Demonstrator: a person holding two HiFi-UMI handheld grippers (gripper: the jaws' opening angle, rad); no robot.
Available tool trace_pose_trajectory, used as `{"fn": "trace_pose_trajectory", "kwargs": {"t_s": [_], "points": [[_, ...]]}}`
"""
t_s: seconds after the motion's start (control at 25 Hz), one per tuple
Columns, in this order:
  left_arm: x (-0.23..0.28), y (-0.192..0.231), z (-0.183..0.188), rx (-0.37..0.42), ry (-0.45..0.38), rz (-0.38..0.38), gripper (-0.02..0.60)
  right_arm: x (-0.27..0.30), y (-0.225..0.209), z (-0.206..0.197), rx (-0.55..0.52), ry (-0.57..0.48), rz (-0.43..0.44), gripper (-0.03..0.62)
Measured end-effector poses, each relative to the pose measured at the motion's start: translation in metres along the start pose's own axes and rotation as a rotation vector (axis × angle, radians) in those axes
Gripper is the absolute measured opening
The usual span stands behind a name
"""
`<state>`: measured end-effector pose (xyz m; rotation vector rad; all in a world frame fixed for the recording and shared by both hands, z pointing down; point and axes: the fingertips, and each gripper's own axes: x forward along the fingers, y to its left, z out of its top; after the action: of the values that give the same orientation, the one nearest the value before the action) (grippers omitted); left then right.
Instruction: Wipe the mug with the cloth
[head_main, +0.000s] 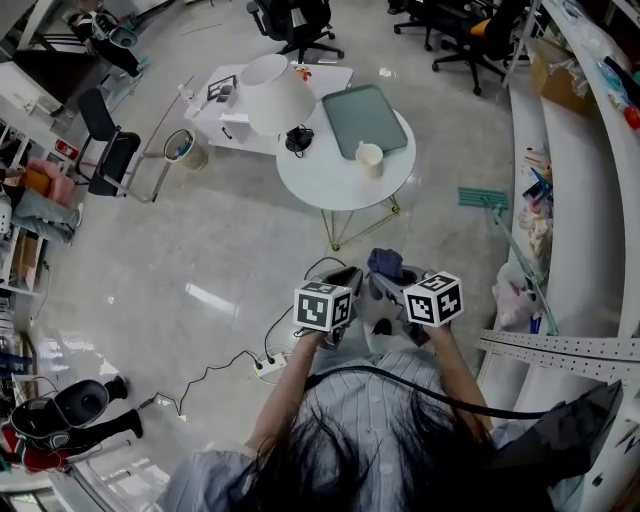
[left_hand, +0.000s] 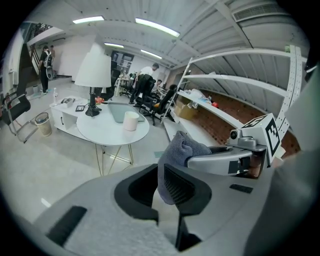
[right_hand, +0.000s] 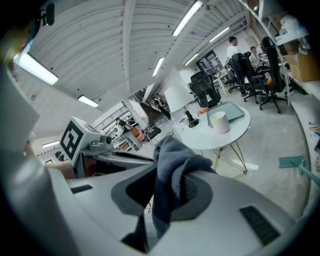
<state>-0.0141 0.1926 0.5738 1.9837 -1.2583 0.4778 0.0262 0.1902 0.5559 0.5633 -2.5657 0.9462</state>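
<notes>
Left gripper (left_hand: 162, 186) and right gripper (right_hand: 166, 196) side by side, low centre of head view; each claw clamped on same blue-grey cloth (left_hand: 180, 150) bunched between them. Round white table (head_main: 312, 178) upper centre, well apart. On it: white lamp (head_main: 272, 95), green tray (head_main: 364, 120), cream mug (head_main: 369, 158) upright, just beside tray.

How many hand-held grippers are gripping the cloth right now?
2. The left hand-held gripper clamps the cloth between its jaws; the right hand-held gripper, close beside it, clamps the same cloth. None hidden.
</notes>
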Motion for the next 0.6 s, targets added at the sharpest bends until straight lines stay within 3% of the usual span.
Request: {"fn": "trace_pose_trajectory", "kwargs": {"t_s": [0.6], "points": [[-0.004, -0.01, 0.0056, -0.037, -0.04, -0.017, 0.052, -0.0088, 0.0012, 0.0002, -0.025, -0.003, 0.002, 0.08]]}}
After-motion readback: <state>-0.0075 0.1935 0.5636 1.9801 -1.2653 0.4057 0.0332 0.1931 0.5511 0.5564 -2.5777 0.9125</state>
